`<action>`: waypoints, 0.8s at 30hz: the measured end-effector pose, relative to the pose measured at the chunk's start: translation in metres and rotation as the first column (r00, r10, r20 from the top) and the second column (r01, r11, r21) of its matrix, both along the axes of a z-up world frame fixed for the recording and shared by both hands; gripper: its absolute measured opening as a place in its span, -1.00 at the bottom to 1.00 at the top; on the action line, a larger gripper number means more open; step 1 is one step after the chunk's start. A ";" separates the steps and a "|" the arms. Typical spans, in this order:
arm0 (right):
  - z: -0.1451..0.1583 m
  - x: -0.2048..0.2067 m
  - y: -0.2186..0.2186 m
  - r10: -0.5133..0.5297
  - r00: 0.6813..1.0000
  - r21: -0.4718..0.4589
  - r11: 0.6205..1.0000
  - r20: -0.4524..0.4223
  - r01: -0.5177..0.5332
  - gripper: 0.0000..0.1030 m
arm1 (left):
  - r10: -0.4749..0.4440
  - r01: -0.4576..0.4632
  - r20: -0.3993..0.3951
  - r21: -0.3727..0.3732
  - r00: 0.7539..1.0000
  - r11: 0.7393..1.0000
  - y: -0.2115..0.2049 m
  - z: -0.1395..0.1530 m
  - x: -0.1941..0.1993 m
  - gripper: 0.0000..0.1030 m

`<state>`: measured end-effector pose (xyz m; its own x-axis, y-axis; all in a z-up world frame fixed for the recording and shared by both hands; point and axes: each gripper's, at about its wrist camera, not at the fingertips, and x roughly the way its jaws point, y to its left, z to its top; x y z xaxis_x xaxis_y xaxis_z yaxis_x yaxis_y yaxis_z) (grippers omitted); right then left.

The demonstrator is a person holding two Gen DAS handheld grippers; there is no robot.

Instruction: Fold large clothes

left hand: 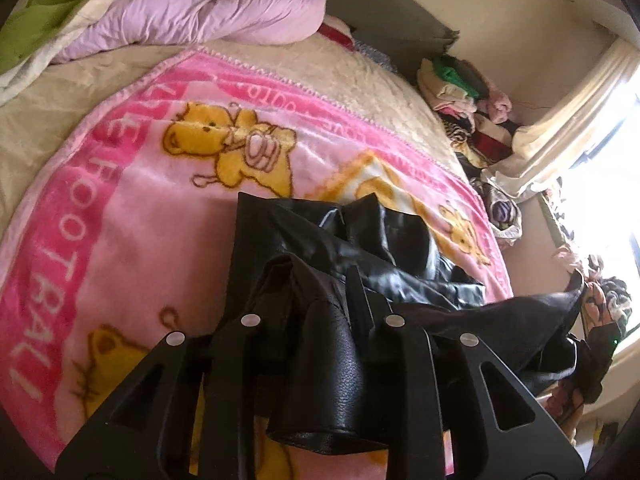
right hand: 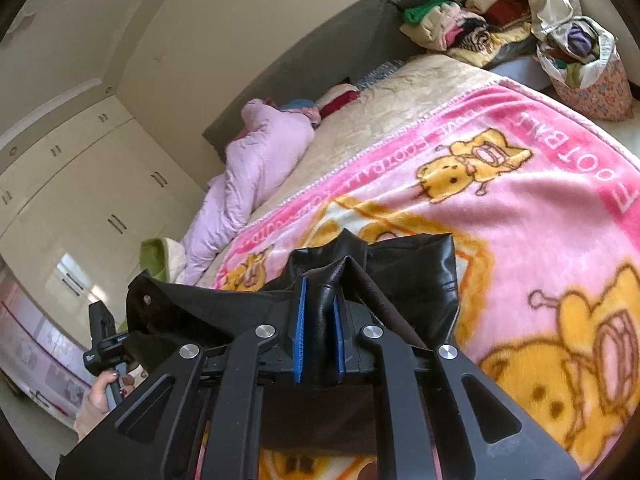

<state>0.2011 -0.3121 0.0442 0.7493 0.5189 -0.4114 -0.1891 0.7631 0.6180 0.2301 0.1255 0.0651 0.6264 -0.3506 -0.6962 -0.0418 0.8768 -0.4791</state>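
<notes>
Cream cupboard doors (right hand: 80,184) line the wall beside a bed (left hand: 344,76) covered by a pink fleece blanket (left hand: 132,216) printed with yellow bears and white lettering. A crumpled lilac quilt (left hand: 224,4) lies at the head end, next to a green-and-cream cover (left hand: 48,12), and a heap of mixed clothes (left hand: 460,84) sits past the far corner of the bed near a bright window (left hand: 612,184). A black leather garment (left hand: 360,240), shiny and creased, is held up over the blanket between both tools, with part of it draped down onto the blanket. The left gripper (left hand: 324,308) has a fold of the leather between its narrowly parted fingers; the cloth fills the gap, though the pads themselves are hidden by it. The right gripper (right hand: 320,312) is clamped on another fold, its blue-edged pads (right hand: 299,336) pressing the leather from both sides with only a narrow gap. In the right wrist view a hand (right hand: 106,392) grips the handle of the other tool at lower left, beneath a stretched edge of the garment that carries a metal snap. A floral fabric bag (right hand: 588,80) stuffed with textiles stands beside the clothes heap.
</notes>
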 end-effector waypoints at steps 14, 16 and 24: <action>-0.046 0.048 -0.008 -0.061 0.988 -0.036 0.998 -0.138 0.057 -0.32 | 0.035 -0.035 -0.017 0.006 0.999 0.999 -0.001 -0.022 0.023 -0.18; -0.044 0.048 -0.011 -0.075 0.990 -0.042 0.997 -0.121 0.071 0.27 | 0.057 -0.057 0.004 0.041 0.998 0.998 0.002 -0.018 0.022 -0.10; -0.037 0.051 -0.002 -0.108 0.993 -0.234 0.968 -0.048 0.094 0.40 | 0.064 -0.076 0.071 0.179 0.995 0.981 0.009 -0.018 0.019 -0.09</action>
